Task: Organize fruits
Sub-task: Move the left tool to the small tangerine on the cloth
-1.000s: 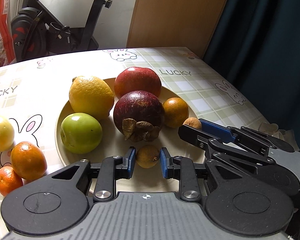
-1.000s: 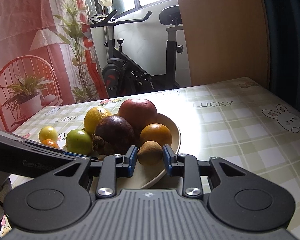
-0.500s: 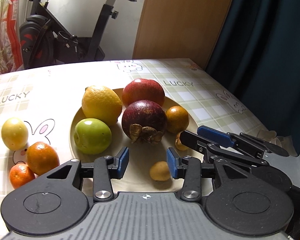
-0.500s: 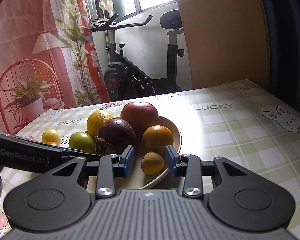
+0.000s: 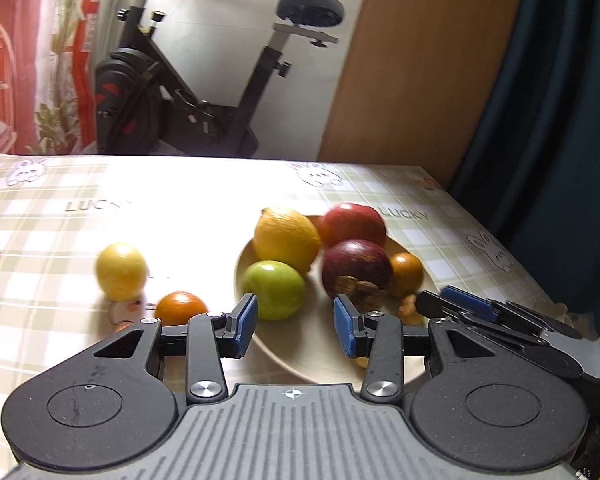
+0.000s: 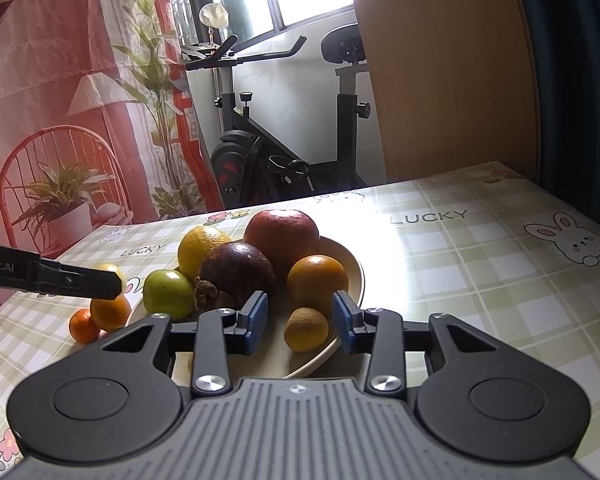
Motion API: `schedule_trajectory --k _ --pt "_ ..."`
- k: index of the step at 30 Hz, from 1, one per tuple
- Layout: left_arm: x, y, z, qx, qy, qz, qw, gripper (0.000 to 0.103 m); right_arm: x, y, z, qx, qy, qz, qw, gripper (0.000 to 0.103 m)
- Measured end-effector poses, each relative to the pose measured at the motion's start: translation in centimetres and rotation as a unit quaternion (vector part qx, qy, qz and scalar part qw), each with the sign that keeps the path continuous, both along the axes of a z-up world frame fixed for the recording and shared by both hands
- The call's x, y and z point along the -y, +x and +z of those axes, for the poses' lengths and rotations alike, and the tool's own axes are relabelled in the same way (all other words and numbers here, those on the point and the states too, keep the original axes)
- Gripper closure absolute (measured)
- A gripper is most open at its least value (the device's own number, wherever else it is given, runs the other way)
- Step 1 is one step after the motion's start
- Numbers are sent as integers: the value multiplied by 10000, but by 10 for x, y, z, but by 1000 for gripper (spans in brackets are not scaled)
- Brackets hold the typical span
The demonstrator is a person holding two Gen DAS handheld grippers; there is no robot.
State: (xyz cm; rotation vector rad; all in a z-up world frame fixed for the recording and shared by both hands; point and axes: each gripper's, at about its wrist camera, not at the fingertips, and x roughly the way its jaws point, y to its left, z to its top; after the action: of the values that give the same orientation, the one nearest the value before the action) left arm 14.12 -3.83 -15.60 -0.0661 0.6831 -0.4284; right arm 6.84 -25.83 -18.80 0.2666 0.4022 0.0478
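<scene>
The plate, a shallow cream dish near the table's far right corner, already carries most of the fruit: a rough-skinned lemon, a glossy red apple, a dark mangosteen with its dry brown calyx, a smooth green apple, a waxy orange and a small dull brown fruit by the near rim. By my reading, three remain to gather: a yellow round fruit and two tangerines lie on the checked tablecloth towards its left edge. The left gripper and right gripper both hang spread, holding nothing.
</scene>
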Motion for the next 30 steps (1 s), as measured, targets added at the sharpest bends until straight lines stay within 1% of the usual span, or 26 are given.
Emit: schedule_trajectory --k 4,8,11,13,18,22,24,25,26,30 --pt "-28 0 8 61 2 311 9995 58 -4 -2 1 2 -84 -19 10000 63" --pt "-60 1 18 154 32 671 9976 58 -13 -3 5 67 -286 175 9994 63" --pt "-81 3 28 252 91 867 9959 58 -24 -2 8 95 -194 295 9993 63" --pt "-93 4 34 307 146 933 9951 58 -36 0 12 136 -236 423 9987 63" --pt "-113 4 42 396 234 911 9948 58 -74 13 21 211 -408 876 9951 63" --pt "-120 6 39 363 243 924 9948 57 -104 29 26 211 -642 1263 9897 63" --pt "-124 6 36 343 210 920 9949 55 -117 36 27 172 -702 1450 9868 63" --pt "-121 4 34 327 199 903 9952 49 -123 39 27 146 -727 1536 9854 63" --pt "-122 6 32 325 175 864 9956 48 -131 40 27 109 -762 1642 9834 63" --pt "-121 12 21 175 196 603 9978 48 -159 47 19 -70 -877 1992 9760 63"
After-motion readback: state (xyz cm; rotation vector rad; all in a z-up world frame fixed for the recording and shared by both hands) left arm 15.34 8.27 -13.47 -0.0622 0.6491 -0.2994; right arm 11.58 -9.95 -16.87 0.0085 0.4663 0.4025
